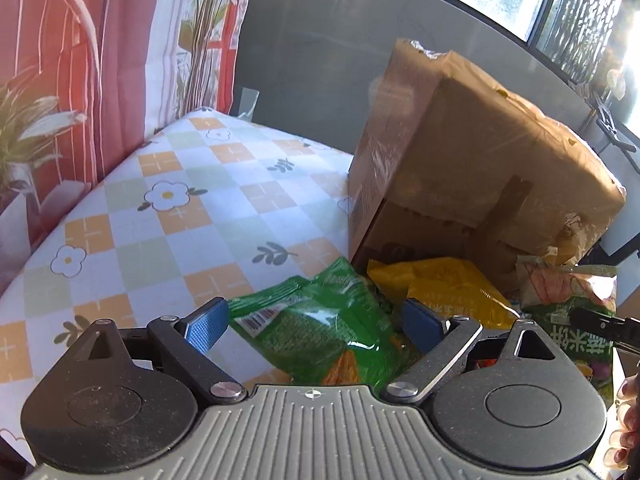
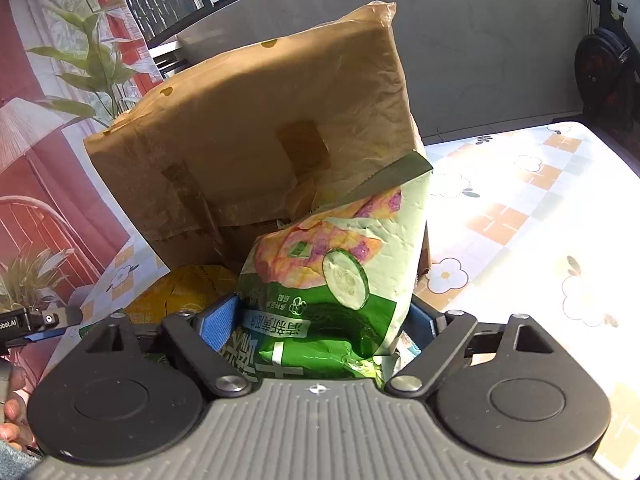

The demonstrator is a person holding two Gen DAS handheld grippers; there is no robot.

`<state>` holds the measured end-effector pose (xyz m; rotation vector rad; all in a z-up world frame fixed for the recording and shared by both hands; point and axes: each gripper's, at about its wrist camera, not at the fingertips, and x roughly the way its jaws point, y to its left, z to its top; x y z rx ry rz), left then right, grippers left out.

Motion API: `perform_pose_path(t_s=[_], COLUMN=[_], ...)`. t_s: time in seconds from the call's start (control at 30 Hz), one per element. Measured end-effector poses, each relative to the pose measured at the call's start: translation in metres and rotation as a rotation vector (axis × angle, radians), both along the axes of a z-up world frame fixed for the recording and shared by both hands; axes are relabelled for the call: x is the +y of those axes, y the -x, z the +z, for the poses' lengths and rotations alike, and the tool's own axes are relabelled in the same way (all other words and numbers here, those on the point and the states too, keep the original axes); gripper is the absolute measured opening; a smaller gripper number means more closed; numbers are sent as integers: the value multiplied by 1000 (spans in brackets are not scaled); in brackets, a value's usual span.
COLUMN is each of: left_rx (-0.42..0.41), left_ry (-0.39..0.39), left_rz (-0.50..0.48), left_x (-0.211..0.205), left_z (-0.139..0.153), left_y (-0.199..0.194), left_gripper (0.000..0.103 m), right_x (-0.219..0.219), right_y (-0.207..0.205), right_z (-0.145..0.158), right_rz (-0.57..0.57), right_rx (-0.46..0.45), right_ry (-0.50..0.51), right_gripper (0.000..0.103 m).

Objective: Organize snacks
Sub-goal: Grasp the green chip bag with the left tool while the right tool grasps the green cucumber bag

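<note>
Snack bags clustered on the tabletop (image 1: pixel 168 216), at the foot of a tilted brown paper bag (image 1: pixel 480 152).

Green snack bag (image 1: pixel 320 328) lying flat on the checked, flower-printed cloth, barcode end towards the left. Set between the blue pads (image 1: pixel 206 326) of the left gripper (image 1: pixel 314 314), jaws spread wide and one pad at each edge of the pack. Cannot tell whether the pads press on it or only flank it.

Yellow snack bag (image 1: pixel 448 288) just behind the green one, touching it, tucked against the lower edge of the paper bag.

Cucumber-print snack bag (image 2: pixel 344 280) standing nearly upright, its top seam leaning against the front of the paper bag. Held by the right gripper (image 2: pixel 322 312): jaws fairly wide, pads on either side of the pack, the lower part of the pack creased and bulged between them. Printed side turned to the camera, lettering upside down.

Seen from the right wrist, tip of the left gripper at the far left edge, with fingertips of the left hand (image 2: pixel 12 412) below it. Seen from the left wrist, part of the right gripper at the far right, in front of the cucumber-print pack.

Bare patterned cloth to the right of the bags, in bright sun.
</note>
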<state>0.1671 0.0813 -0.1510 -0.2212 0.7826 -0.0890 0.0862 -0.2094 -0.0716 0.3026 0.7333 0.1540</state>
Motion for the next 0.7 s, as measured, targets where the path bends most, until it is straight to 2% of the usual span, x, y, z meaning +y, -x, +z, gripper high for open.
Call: perform_pose_path(t_s=[0.07, 0.27, 0.4, 0.47, 0.7], left_rx=[35, 105, 146, 135, 116], left_ry=[28, 172, 171, 205, 248], left_rz=[20, 41, -15, -48, -50], left_x=[5, 15, 3, 2, 5], left_z=[-8, -27, -41, -47, -61], left_y=[0, -10, -26, -31, -40], left_gripper=[94, 94, 95, 96, 97], right_x=[0, 8, 9, 9, 7], right_y=[1, 3, 3, 4, 4], right_z=[1, 3, 2, 2, 2], right_rz=[1, 3, 3, 4, 3], right_rx=[-5, -20, -22, -21, -19], right_ry=[-2, 22, 29, 26, 16], right_gripper=[77, 74, 74, 74, 74])
